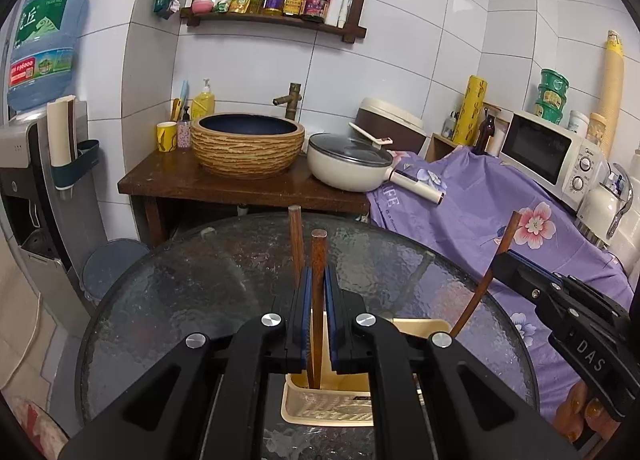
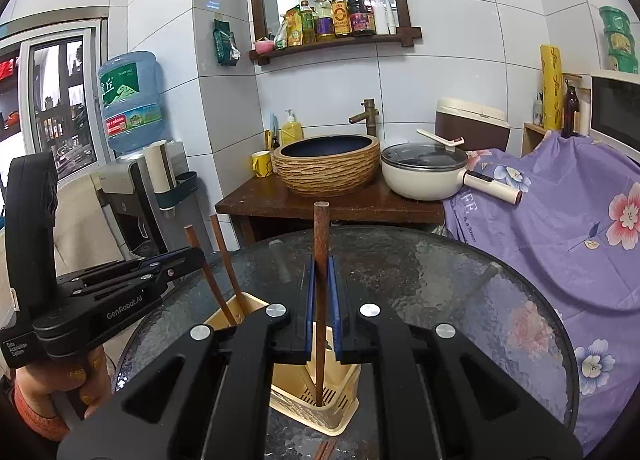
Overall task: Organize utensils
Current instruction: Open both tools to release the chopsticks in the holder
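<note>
A beige utensil holder (image 1: pixel 326 408) stands on the round glass table (image 1: pixel 192 292), right below both grippers. My left gripper (image 1: pixel 319 280) is shut on a brown wooden chopstick (image 1: pixel 318 260) that stands upright with its lower end inside the holder. A second wooden stick (image 1: pixel 296 244) stands in the holder just behind it. My right gripper (image 2: pixel 321 272) is shut on another wooden utensil handle (image 2: pixel 321 228), its lower end down in the holder (image 2: pixel 316 408). The right gripper shows at the right of the left wrist view (image 1: pixel 504 260), the left gripper at the left of the right wrist view (image 2: pixel 200 256).
Behind the table a wooden counter (image 1: pixel 168 180) carries a woven basin (image 1: pixel 247 144) and a white pan (image 1: pixel 348 164). A purple flowered cloth (image 1: pixel 480 196) covers the right side, with a microwave (image 1: pixel 548 152). A water dispenser (image 1: pixel 36 164) stands at left.
</note>
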The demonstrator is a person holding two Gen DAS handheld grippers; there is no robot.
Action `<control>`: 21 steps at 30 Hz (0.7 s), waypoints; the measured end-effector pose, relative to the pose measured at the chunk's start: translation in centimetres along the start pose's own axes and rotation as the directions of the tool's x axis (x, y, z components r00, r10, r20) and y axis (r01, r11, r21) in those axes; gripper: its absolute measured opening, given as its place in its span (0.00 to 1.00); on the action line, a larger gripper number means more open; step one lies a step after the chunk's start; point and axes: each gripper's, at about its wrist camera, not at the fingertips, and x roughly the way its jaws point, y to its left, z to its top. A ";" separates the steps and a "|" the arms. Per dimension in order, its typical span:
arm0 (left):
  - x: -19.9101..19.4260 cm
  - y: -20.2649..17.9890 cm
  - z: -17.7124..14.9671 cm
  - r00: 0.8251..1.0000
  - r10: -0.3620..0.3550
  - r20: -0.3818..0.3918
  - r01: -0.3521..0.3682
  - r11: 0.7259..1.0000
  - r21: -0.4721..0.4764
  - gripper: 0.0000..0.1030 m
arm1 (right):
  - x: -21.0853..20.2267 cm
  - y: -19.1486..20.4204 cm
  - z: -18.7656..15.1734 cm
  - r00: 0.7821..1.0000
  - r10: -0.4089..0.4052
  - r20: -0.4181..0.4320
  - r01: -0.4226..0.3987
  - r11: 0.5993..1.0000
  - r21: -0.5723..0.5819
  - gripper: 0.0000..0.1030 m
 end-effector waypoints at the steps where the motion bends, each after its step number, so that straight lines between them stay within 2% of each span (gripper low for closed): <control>1: 0.0 0.0 -0.1 1.000 0.003 0.002 -0.003 1.000 0.002 0.06 | 0.2 -0.1 -0.2 1.000 0.000 -0.004 0.000 1.000 0.005 0.07; 10: 0.3 -0.3 -0.4 1.000 -0.015 -0.011 0.015 1.000 0.008 0.06 | 0.1 -0.5 -0.5 1.000 0.000 0.012 0.000 1.000 0.024 0.09; 11: 0.1 -0.2 -0.5 1.000 -0.021 -0.012 0.021 1.000 0.005 0.08 | -0.1 -0.6 -0.5 1.000 -0.005 0.016 0.004 1.000 0.025 0.19; 12: 0.0 -0.2 -0.6 1.000 -0.025 -0.010 0.025 1.000 0.003 0.11 | -0.3 -0.7 -0.6 1.000 -0.009 0.026 0.008 1.000 0.030 0.38; 13: -0.2 -0.1 -0.7 1.000 -0.028 -0.006 0.028 1.000 0.002 0.20 | -0.6 -0.8 -0.8 0.999 -0.013 0.034 0.011 0.999 0.035 0.48; 14: -0.6 0.0 -1.0 1.000 -0.031 0.001 0.031 1.000 0.000 0.35 | -1.0 -0.9 -1.1 0.999 -0.018 0.045 0.016 0.999 0.042 0.56; 16: -1.3 0.0 -1.7 0.999 -0.025 0.020 0.025 1.000 0.006 0.52 | -1.6 -0.8 -1.7 0.998 -0.018 0.053 0.016 0.999 0.032 0.55; 18: -2.0 0.1 -2.7 1.000 -0.002 0.029 0.001 1.000 0.026 0.60 | -2.1 -0.6 -2.6 0.999 -0.028 0.046 0.027 0.999 0.017 0.55; 20: -2.4 0.0 -4.5 1.000 0.020 0.007 -0.020 0.999 0.048 0.77 | -2.6 -0.5 -4.3 0.999 -0.041 0.025 0.040 0.999 0.012 0.55; 21: -2.5 0.0 -5.5 1.000 0.018 -0.011 -0.018 0.998 0.054 0.77 | -2.7 -0.4 -5.2 0.999 -0.039 0.004 0.039 0.999 0.007 0.55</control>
